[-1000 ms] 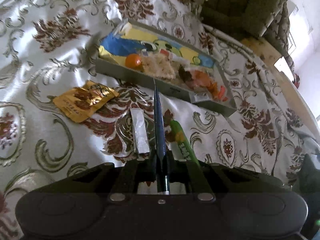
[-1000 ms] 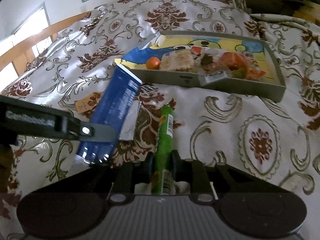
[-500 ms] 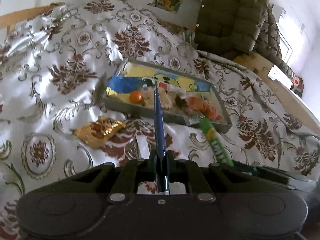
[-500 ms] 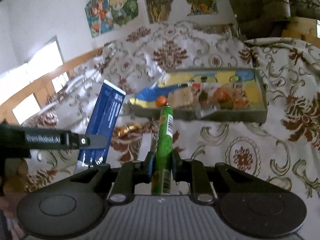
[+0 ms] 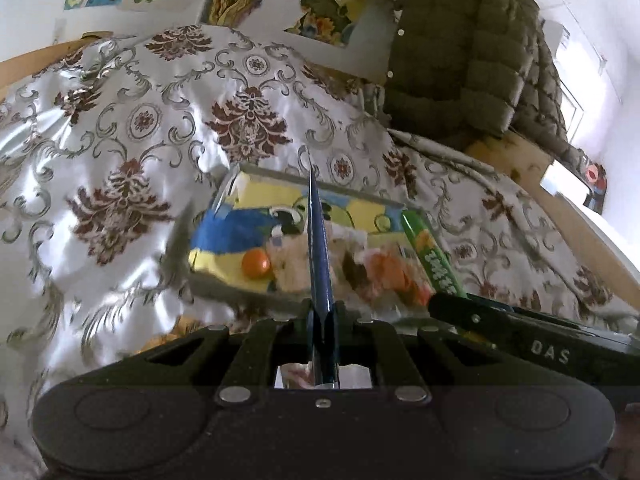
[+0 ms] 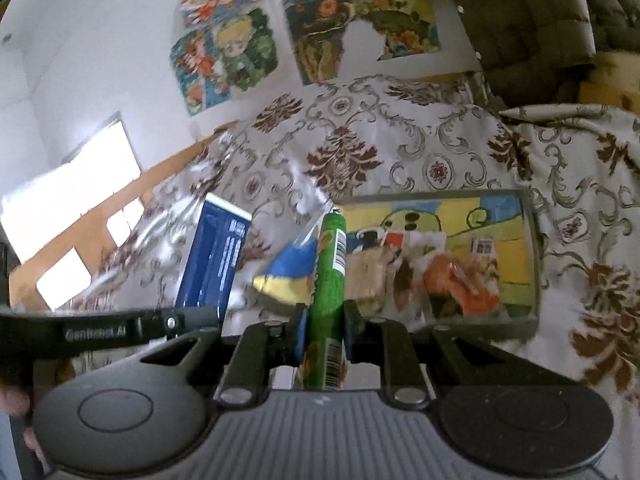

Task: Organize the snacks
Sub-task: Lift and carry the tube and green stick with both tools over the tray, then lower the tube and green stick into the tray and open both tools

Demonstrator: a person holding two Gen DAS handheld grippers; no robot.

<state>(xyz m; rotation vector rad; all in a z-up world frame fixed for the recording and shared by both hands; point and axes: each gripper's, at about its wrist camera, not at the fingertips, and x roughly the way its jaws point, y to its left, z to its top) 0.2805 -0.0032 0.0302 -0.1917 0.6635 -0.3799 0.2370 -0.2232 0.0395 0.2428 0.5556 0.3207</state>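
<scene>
Snacks, two in hand, both light and thin.

Left wrist view: left gripper (image 5: 322,316) pinched nearly shut on a flat blue packet (image 5: 318,248), seen edge-on, pointing toward 12 o'clock over the tray (image 5: 320,182). Judged: featherweight, floppy, glossy film, likely to slide; the hold at its near end looks adequate, though the free length may droop. Tray sits on the patterned cloth (image 5: 132,152), cartoon print on its floor, with an orange candy (image 5: 256,264) and pale and reddish wrapped pieces, blurred. Green stick pack (image 5: 434,258) at 3 o'clock, carried by the other tool.

Right wrist view: right gripper (image 6: 326,330) closed snugly on the green stick pack (image 6: 330,276), barcode showing, its tip toward 12 o'clock at the tray's (image 6: 534,256) left end. Judged: stiffer than the packet, crushable if squeezed hard; gripped at its lower part. Blue packet (image 6: 214,258) shows its broad printed face at 10 o'clock, upright, clear of the cloth (image 6: 440,140).
</scene>
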